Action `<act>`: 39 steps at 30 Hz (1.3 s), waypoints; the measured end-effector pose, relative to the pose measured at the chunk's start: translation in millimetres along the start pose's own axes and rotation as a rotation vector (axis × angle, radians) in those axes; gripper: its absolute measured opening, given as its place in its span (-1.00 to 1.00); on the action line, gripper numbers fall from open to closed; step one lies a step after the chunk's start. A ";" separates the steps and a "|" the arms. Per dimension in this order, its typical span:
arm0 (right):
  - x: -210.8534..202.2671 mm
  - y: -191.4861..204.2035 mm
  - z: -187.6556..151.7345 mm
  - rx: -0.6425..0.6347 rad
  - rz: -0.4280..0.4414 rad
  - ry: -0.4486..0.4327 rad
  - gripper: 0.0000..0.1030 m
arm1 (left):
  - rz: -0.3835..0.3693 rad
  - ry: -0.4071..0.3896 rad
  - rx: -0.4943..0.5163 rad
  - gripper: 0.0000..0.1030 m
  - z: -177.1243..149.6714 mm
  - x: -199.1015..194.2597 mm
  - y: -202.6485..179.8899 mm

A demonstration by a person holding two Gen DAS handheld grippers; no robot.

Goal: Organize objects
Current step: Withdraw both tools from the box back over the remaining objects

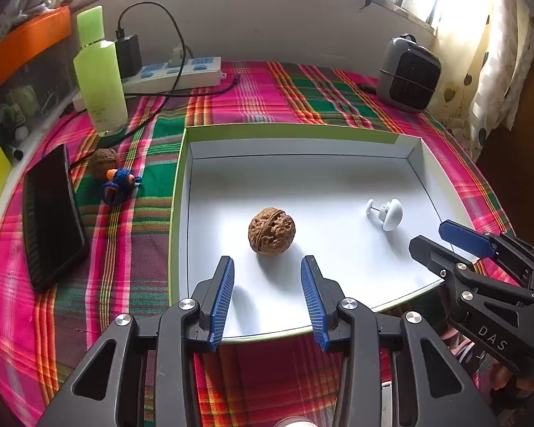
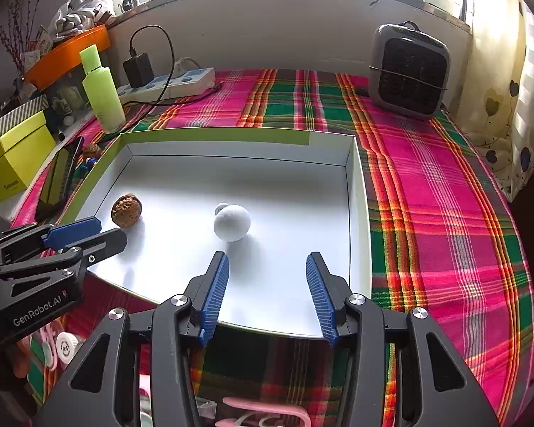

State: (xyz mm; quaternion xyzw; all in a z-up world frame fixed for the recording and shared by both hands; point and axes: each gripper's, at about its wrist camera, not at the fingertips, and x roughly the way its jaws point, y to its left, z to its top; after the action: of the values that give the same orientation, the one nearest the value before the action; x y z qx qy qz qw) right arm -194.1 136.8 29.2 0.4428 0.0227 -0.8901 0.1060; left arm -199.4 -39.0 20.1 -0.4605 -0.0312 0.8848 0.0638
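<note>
A: Any readable text? I get "GenRobot.AI" on the left gripper (image 2: 89, 233) body in the right wrist view, and "DAS" on the right gripper (image 1: 434, 236) body in the left wrist view.

B: Same. The small print on the pale green plastic bottle (image 1: 99, 82) and on the yellow-green cardboard box (image 2: 16, 167) is too blurred to read.

A: Finger states?

B: Both released, nothing between the blue ribbed pads. The left gripper (image 1: 267, 267) is spread apart, with the brown wrinkled walnut (image 1: 271, 232) just ahead of its tips, not touching. The right gripper (image 2: 267, 263) is spread wider, with the white round-headed plastic knob (image 2: 232, 222) just ahead of its tips, nearer the left finger.

A: Both pieces lie on the floor of the shallow white cardboard tray with green rim (image 1: 181, 192).

B: View differences: the left wrist view shows the knob's (image 1: 388, 213) thin stem and small end disc; the right wrist view mostly shows its round head. The left one also shows a second walnut (image 1: 103, 163) and a blue knotted cord with orange ends (image 1: 119, 179), far left of the fingers, outside the tray beside a black phone (image 1: 51, 220). The right one shows pink plastic pieces (image 2: 267, 409) below the fingers.
</note>
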 end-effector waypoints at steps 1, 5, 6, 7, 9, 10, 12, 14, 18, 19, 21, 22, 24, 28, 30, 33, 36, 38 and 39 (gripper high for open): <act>-0.8 -0.4 -1.1 0.001 0.004 0.002 -0.10 | 0.001 0.000 0.001 -0.27 -1.6 -1.1 -0.4; -3.1 0.0 -5.5 0.001 -0.005 0.004 -0.10 | 0.005 0.001 0.002 -0.27 -5.4 -3.7 -1.0; -3.9 -0.1 -6.2 0.004 -0.009 0.003 -0.09 | 0.006 0.001 -0.003 -0.27 -5.5 -4.2 -0.7; -5.4 -0.1 -6.9 0.006 -0.010 -0.002 -0.10 | 0.002 0.000 -0.009 -0.27 -5.8 -5.4 -0.1; -11.8 -0.7 -8.4 0.014 0.001 -0.026 -0.09 | -0.008 -0.009 -0.018 -0.27 -6.5 -10.0 0.5; -15.7 -1.3 -9.1 0.019 0.004 -0.039 -0.09 | -0.010 -0.018 -0.016 -0.27 -7.2 -13.0 0.5; -23.8 -1.8 -10.7 0.025 0.003 -0.064 -0.10 | -0.009 -0.037 -0.016 -0.27 -9.3 -19.8 1.0; -30.8 -2.7 -13.4 0.029 0.005 -0.076 -0.09 | -0.009 -0.051 -0.023 -0.27 -12.5 -26.7 3.5; -42.7 -1.3 -22.3 0.026 0.007 -0.092 -0.09 | -0.003 -0.073 -0.031 -0.26 -22.2 -39.1 8.3; -45.2 -0.9 -24.5 0.026 0.008 -0.094 -0.09 | -0.002 -0.078 -0.031 -0.26 -24.8 -42.2 9.2; -50.4 0.2 -29.4 0.028 0.015 -0.100 -0.10 | 0.009 -0.093 -0.025 -0.25 -30.1 -49.2 10.3; -52.9 0.4 -31.5 0.029 0.016 -0.103 -0.10 | 0.013 -0.100 -0.025 -0.25 -32.4 -52.7 11.0; -57.7 0.7 -35.2 0.027 0.016 -0.113 -0.10 | 0.005 -0.108 -0.029 -0.25 -35.7 -58.9 12.1; -68.7 0.9 -42.3 0.032 0.024 -0.132 -0.09 | 0.002 -0.126 -0.044 -0.25 -43.9 -70.9 14.3; -74.2 1.3 -46.0 0.034 0.031 -0.142 -0.10 | 0.002 -0.136 -0.051 -0.24 -49.2 -76.8 14.8; -80.9 1.1 -54.2 0.038 0.045 -0.151 -0.10 | 0.001 -0.140 -0.070 -0.24 -59.6 -83.2 17.8; -84.6 3.5 -63.7 0.031 0.054 -0.147 -0.10 | 0.021 -0.121 -0.073 -0.24 -71.0 -83.6 19.7; -85.5 5.6 -69.8 0.018 0.056 -0.142 -0.10 | 0.017 -0.107 -0.084 -0.24 -79.1 -83.5 21.6; -85.9 6.8 -72.5 0.010 0.058 -0.140 -0.10 | 0.015 -0.101 -0.091 -0.23 -82.5 -83.3 22.7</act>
State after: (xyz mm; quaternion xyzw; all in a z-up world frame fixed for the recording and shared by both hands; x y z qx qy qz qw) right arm -85.6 154.4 53.7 0.3803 -0.0023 -0.9155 0.1310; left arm -86.5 -73.5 37.7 -0.4181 -0.0710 0.9050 0.0345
